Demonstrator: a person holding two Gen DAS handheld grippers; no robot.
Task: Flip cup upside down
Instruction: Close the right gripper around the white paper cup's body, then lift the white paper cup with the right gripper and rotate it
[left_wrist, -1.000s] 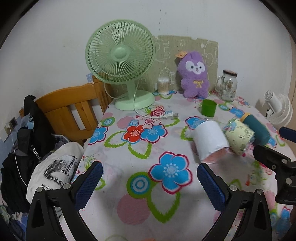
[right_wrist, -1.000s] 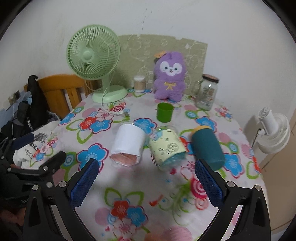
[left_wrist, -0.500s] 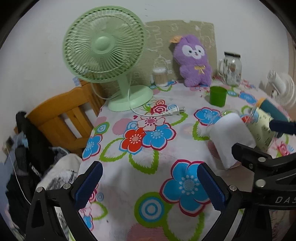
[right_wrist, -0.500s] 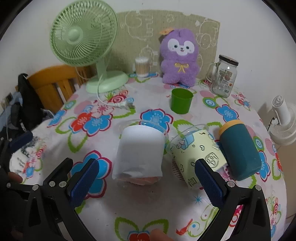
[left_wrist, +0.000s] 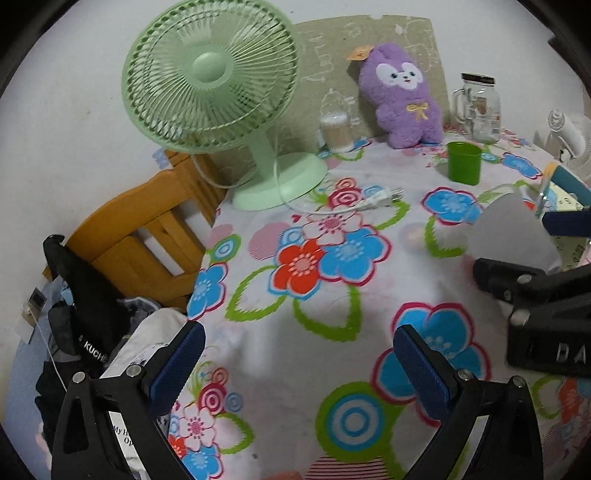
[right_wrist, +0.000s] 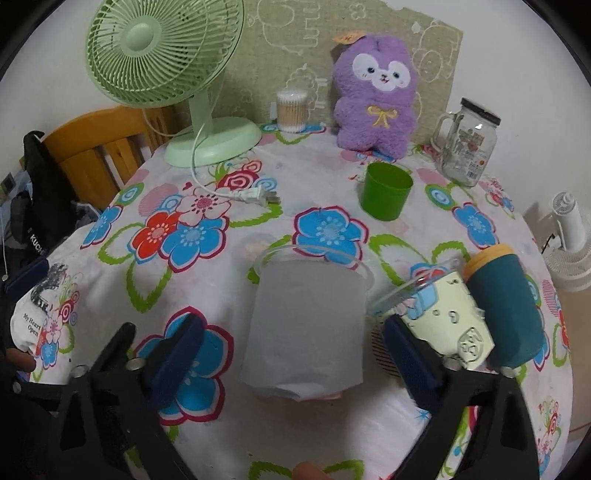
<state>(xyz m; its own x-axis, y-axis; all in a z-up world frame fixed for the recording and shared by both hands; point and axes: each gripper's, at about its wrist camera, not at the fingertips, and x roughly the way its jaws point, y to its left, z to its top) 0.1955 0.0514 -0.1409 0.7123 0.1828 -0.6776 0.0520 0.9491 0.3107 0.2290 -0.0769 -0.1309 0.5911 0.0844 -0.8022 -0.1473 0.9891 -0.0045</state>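
A white frosted cup (right_wrist: 304, 325) stands on the flowered tablecloth, its clear rim at the far side. My right gripper (right_wrist: 291, 363) is open, with one blue pad on each side of the cup's near end, not touching it. The cup also shows at the right edge of the left wrist view (left_wrist: 513, 230), partly hidden by the right gripper's black body. My left gripper (left_wrist: 295, 369) is open and empty over the tablecloth, to the left of the cup.
A pale patterned cup (right_wrist: 439, 325) and a teal bottle (right_wrist: 506, 306) lie right of the white cup. A green cup (right_wrist: 386, 191), glass jar (right_wrist: 465, 147), purple plush (right_wrist: 376, 96), green fan (right_wrist: 166, 51) and plug (right_wrist: 255, 195) stand behind. A wooden chair (left_wrist: 147, 236) is left.
My right gripper has moved forward and down until its pads flank the white cup. My left gripper has moved closer over the table; both stay open.
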